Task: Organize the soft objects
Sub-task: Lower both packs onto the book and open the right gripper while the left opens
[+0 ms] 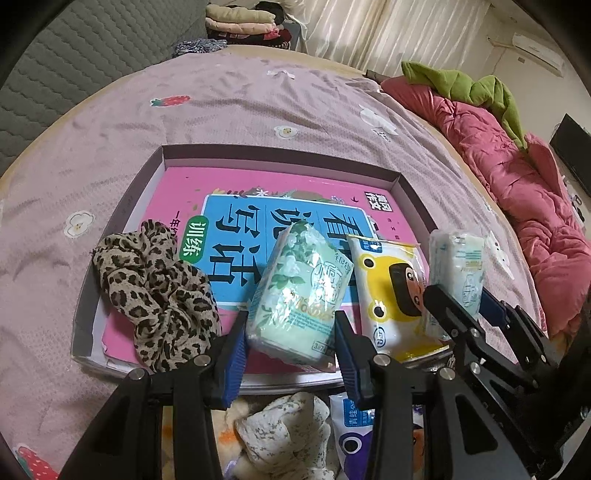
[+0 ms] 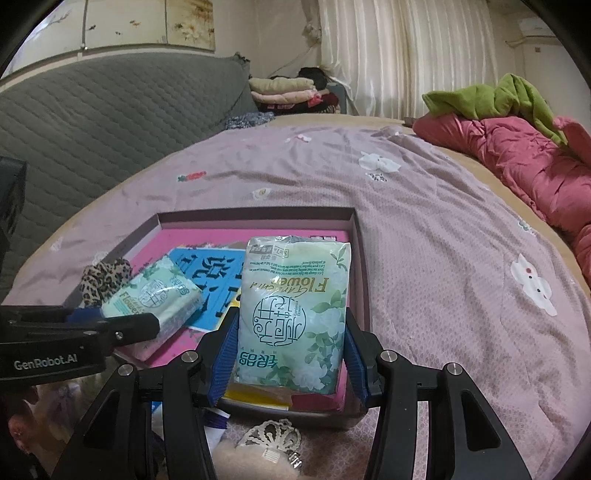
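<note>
A shallow box (image 1: 280,157) with a pink book lies on the bed. My left gripper (image 1: 291,339) is shut on a green flower tissue pack (image 1: 301,291) over the box's near edge; it also shows in the right wrist view (image 2: 159,299). My right gripper (image 2: 290,354) is shut on a second green tissue pack (image 2: 295,314), held upright over the box's right side; that pack (image 1: 460,266) and gripper (image 1: 458,306) show in the left wrist view. A yellow cartoon tissue pack (image 1: 391,291) and a leopard scrunchie (image 1: 155,291) lie in the box.
A floral cloth bundle (image 1: 288,432) and a blue-white pack (image 1: 351,432) lie in front of the box. A red quilt (image 1: 524,206) with a green garment (image 1: 469,88) lies at the right. Folded clothes (image 1: 240,22) are stacked at the back.
</note>
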`<state>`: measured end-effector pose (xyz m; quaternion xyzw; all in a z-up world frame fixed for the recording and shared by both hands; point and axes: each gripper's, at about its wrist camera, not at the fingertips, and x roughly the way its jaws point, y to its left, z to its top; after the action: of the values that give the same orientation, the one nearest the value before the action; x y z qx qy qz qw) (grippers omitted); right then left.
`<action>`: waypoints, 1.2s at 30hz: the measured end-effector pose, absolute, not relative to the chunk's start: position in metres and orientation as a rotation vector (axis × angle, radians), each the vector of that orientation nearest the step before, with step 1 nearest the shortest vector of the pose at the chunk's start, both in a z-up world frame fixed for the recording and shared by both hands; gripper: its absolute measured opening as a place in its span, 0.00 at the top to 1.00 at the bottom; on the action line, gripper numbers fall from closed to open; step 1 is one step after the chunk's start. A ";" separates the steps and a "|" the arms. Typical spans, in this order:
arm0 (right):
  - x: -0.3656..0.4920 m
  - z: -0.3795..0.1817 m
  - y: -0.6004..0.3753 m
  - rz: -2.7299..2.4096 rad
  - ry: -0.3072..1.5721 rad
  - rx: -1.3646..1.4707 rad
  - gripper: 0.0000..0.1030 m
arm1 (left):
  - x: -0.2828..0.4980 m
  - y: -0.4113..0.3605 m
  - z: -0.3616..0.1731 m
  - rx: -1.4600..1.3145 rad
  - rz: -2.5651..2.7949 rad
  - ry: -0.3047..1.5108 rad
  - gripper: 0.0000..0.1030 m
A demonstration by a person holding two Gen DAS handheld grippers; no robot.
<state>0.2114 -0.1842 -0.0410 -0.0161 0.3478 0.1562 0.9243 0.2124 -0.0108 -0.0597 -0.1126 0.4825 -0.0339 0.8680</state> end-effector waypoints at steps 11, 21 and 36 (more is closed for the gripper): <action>0.213 -0.045 -0.184 0.315 0.728 -0.046 0.48 | 0.210 -0.013 -0.058 -0.222 -0.070 1.006 0.57; 0.212 -0.047 -0.187 0.306 0.737 -0.053 0.46 | 0.210 -0.011 -0.057 -0.223 -0.069 1.009 0.57; 0.208 -0.036 -0.194 0.271 0.681 -0.050 0.37 | 0.214 -0.015 -0.062 -0.223 -0.076 1.039 0.57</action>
<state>0.2085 -0.1939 -0.0356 -0.0246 0.3329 0.1322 0.9333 0.2144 -0.0153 -0.0615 -0.1063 0.4953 -0.0363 0.8614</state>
